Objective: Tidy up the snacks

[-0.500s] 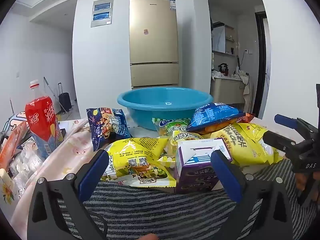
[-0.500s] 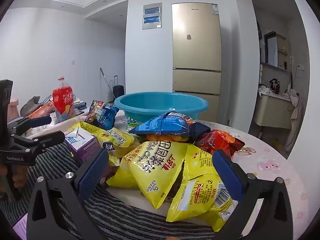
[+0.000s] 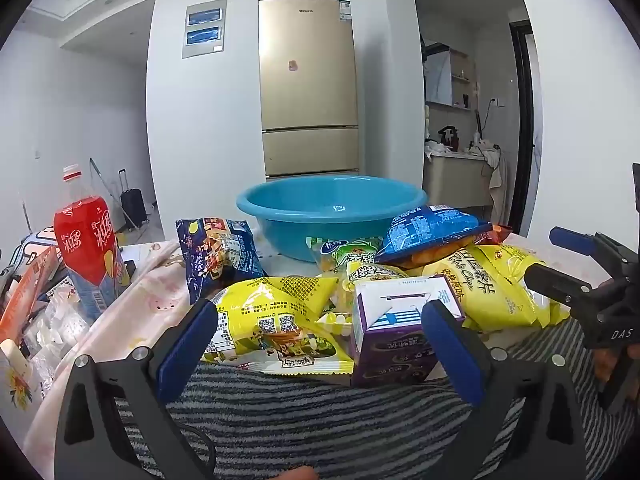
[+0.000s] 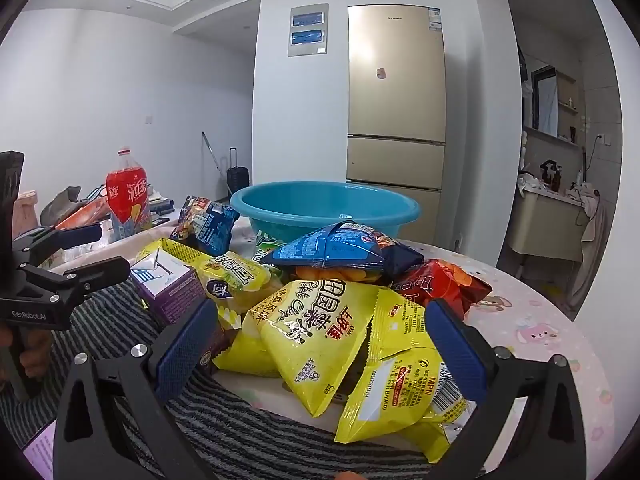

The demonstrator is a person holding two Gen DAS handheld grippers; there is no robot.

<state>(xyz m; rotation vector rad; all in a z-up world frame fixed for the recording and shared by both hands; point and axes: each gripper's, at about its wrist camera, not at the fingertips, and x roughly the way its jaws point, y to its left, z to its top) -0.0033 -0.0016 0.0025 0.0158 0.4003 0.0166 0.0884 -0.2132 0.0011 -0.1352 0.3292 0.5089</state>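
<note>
Left gripper (image 3: 320, 344): I'm seeing my black frame, blue ribbed pads, silver screws.
Right gripper (image 4: 322, 340): I'm seeing identical black arms; "DAS" marking showing.

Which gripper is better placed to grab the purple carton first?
Left. The purple carton sits just ahead between the open left gripper fingers; the right gripper faces the yellow chip bags instead.

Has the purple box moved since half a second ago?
No. In the left wrist view the purple box sits in the same spot below the blue basin.
</note>
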